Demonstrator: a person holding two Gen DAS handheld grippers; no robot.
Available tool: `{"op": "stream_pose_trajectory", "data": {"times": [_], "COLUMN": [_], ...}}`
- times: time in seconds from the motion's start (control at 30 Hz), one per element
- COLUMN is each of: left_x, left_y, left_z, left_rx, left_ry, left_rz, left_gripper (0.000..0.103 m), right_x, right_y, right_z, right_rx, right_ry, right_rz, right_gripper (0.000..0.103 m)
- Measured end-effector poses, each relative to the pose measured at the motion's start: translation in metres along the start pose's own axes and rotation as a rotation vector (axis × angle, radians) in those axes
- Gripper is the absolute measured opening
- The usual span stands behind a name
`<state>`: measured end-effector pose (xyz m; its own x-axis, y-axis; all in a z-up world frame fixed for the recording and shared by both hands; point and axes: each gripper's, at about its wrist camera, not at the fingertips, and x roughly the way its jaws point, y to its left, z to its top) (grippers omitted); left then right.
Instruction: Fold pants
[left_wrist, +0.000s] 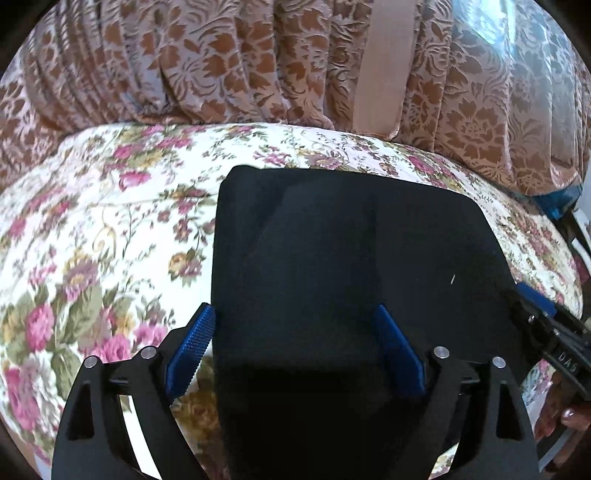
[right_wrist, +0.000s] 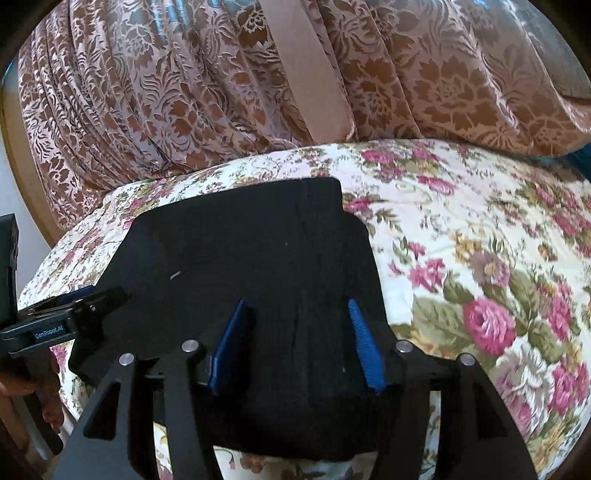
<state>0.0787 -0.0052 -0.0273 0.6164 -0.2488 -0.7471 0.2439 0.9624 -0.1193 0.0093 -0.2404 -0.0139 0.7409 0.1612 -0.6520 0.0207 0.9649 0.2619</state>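
Blue fingers (left_wrist: 192, 343) of the left gripper (left_wrist: 295, 347) are seen nearest the lens, spread wide over the near edge of the pants (left_wrist: 351, 258); nothing is pinched between them. In the right wrist view the right gripper (right_wrist: 295, 339) is likewise held wide, its fingers (right_wrist: 229, 343) poised above the dark cloth with nothing held.

Left to right in the left view: flowered bedspread (left_wrist: 92, 240), then the pants lying flat on it as a compact black rectangle, then the right gripper at the far edge (left_wrist: 546, 325). A patterned curtain (left_wrist: 184, 66) is seen hanging behind the bed.

Progress (judged from the shape alone): the folding appears nearly or fully done, since the pants are reduced to a neat block with straight edges. At most a last smoothing or one more fold may be left.

No containers are visible.
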Motion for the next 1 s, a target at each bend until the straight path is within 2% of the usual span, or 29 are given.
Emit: {"op": "stream_pose_trajectory", "data": {"times": [0.4, 0.73, 1.0], "left_x": [-0.009, -0.017, -0.021], "left_y": [0.010, 0.015, 0.023], "left_z": [-0.016, -0.026, -0.036], "left_rx": [-0.095, -0.145, -0.161], "left_ry": [0.027, 0.037, 0.038], "left_rz": [-0.060, -0.117, -0.201], "left_gripper": [0.087, 0.087, 0.087], "right_x": [-0.006, -0.011, -0.014], "right_y": [-0.002, -0.002, -0.004], "right_z": [-0.007, -0.010, -0.012], "right_rx": [0.031, 0.047, 0.075], "right_ry": [0.012, 0.014, 0.017], "right_rz": [0.029, 0.052, 0.076], "right_gripper": [0.061, 0.071, 0.076]}}
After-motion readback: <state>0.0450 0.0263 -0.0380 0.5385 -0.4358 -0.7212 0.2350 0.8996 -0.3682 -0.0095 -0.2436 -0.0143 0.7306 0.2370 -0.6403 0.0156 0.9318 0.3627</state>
